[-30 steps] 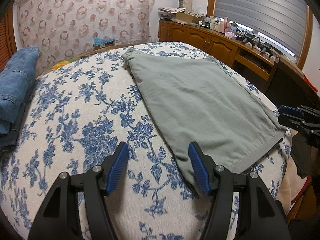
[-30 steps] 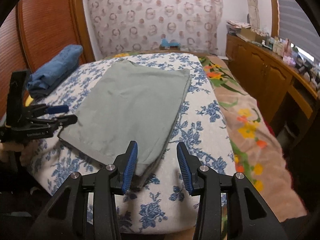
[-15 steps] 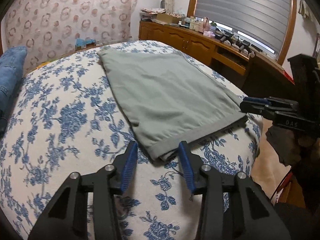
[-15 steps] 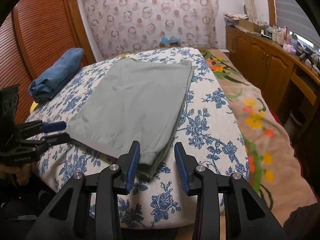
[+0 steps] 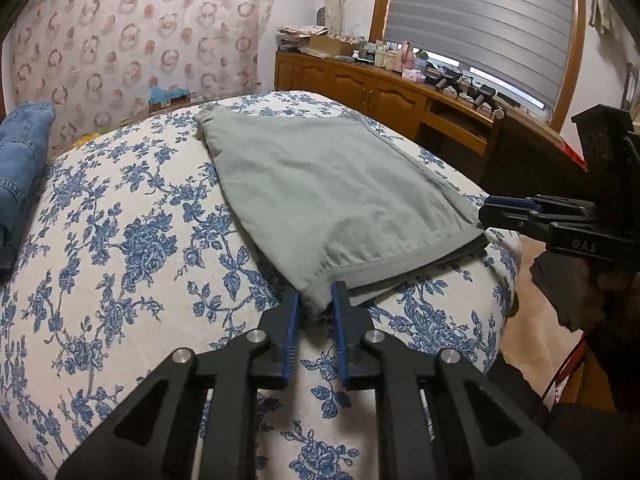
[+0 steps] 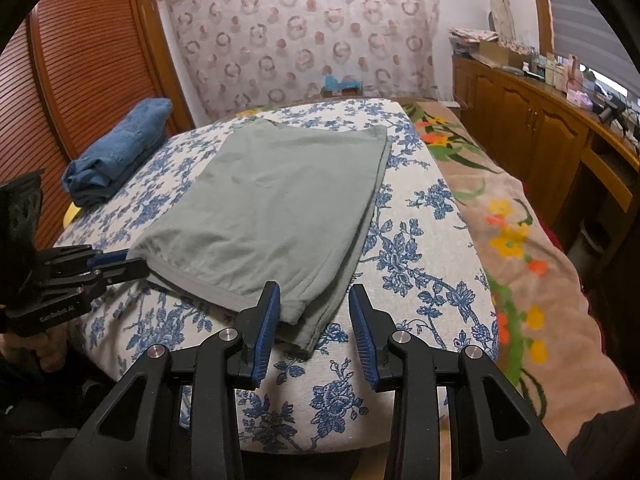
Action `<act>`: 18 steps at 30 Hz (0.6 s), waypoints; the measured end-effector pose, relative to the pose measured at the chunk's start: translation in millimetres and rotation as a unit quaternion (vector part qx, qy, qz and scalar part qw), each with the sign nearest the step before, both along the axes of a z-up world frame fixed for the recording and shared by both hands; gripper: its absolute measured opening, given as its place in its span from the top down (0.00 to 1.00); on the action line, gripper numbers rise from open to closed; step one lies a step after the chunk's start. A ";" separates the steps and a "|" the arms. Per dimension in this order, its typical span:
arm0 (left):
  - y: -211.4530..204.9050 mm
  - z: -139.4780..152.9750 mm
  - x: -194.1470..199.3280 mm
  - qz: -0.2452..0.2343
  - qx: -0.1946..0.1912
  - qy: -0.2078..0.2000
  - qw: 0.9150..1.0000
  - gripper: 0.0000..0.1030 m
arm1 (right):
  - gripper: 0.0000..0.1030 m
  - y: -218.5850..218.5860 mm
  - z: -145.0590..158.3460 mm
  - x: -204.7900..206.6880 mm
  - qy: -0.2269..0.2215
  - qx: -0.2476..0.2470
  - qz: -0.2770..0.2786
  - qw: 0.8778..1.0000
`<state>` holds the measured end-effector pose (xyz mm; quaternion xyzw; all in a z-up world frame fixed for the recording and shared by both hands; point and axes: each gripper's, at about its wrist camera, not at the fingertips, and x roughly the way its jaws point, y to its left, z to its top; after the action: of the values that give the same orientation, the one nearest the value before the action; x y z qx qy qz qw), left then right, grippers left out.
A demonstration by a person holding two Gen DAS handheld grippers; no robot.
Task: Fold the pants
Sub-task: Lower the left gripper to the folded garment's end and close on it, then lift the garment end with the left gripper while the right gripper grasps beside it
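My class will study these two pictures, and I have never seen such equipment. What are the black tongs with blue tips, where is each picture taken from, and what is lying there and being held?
There is no robot here. A person holds a two-finger gripper in each hand, and each gripper carries a wide-angle camera looking along its fingers. One picture comes from the left gripper, the other from the right gripper; each also shows the other gripper off to the side.

On a bed with a blue-flowered cover lie grey-green pants, already folded flat. Folded jeans sit at the far side.

The left gripper's jaws have just been closing and now pinch one near corner of the pants. The right gripper's jaws stand open around the other near corner, not yet gripping.
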<state>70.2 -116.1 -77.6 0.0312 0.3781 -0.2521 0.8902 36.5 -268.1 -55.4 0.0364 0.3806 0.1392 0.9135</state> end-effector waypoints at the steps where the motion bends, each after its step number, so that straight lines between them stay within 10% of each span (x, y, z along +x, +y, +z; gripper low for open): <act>1: -0.1 -1.2 0.4 0.000 0.001 0.002 1.000 0.88 | 0.66 1.1 -0.7 -0.2 0.001 -0.001 0.000 1.000; 18: -6.4 -9.5 0.3 0.004 0.012 -0.009 1.000 0.77 | 0.67 7.4 -14.9 7.6 0.026 -0.007 -0.003 1.000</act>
<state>70.6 -122.5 -87.1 0.0428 0.3733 -0.2441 0.8940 44.1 -260.7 -70.3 0.0343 0.4049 0.1332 0.9039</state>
